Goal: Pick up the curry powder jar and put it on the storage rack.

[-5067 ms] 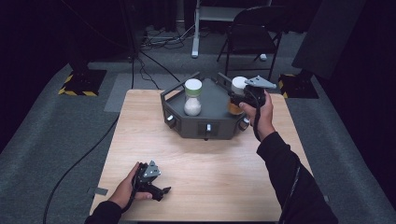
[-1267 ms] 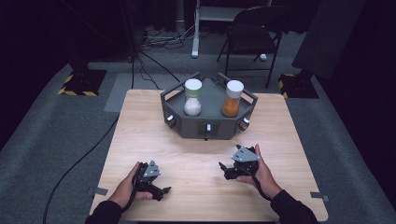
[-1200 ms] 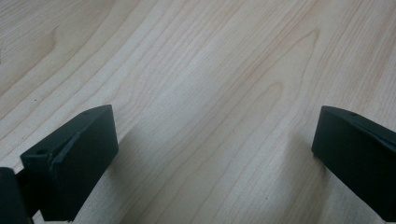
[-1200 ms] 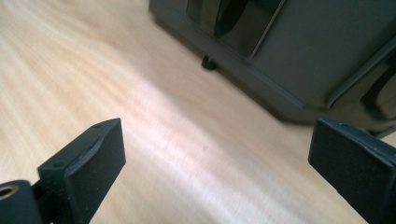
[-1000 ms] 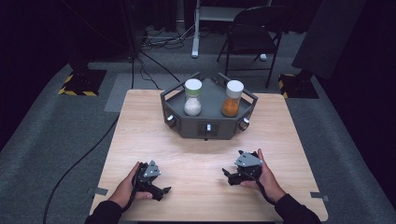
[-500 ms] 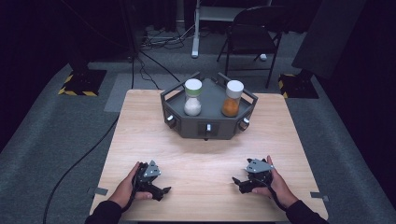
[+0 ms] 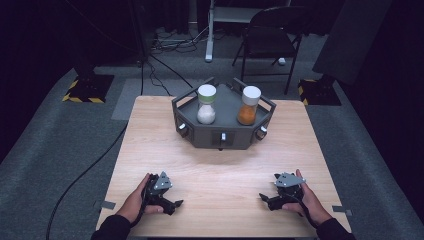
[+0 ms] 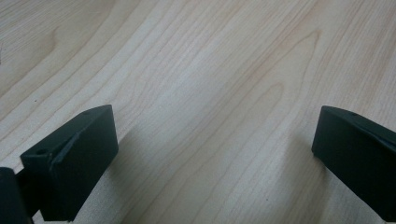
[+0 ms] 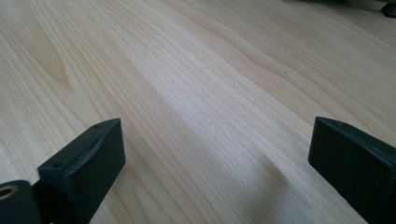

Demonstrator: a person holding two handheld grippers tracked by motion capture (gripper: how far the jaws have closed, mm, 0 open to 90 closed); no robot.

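Orange spice jar [image 7: 248, 105]: set in the grey tray [image 7: 223, 138] at the table's far middle, with both grippers parked empty at the near edge.

Nearest, the left gripper [image 7: 172, 205] and right gripper [image 7: 265, 199] lie low on the wooden table [image 7: 220, 170], each with jaws spread wide over bare wood and nothing between them, which reads as a rest pose. Farther off, the orange jar stands upright in the tray's right side, just beside the white-filled jar [image 7: 206, 104], apart from it; placing looks finished.
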